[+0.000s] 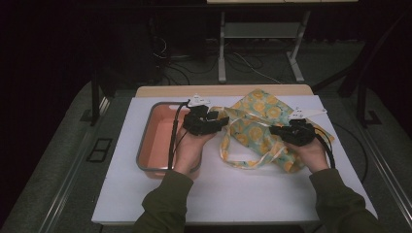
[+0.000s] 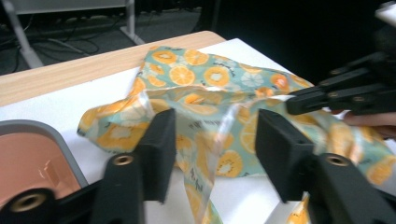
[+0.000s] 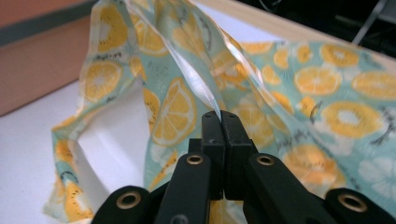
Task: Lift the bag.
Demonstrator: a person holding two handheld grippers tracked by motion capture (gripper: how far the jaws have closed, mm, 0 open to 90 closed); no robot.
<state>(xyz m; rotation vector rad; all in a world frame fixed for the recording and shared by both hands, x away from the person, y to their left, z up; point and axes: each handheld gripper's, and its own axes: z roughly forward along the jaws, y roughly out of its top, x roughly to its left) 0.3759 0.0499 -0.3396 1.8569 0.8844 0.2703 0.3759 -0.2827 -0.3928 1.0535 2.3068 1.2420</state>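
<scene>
With our right gripper [image 3: 219, 116] clamped on the edge of the teal, orange-slice-print fabric bag [image 1: 257, 128] lying beside the salmon-pink plastic tub [image 1: 158, 133], our left gripper [image 2: 215, 140] stood open, pressing nothing — a one-sided pull risked dragging the bag off the white table mat [image 1: 233, 189].

No text, label, brand, number or sign can be read on the teal orange-slice-print plastic bag [image 1: 258, 127], where small dark markings are too blurred.

Dim room, dark surround; table lit from above; gripper views soft, slight motion blur.
</scene>
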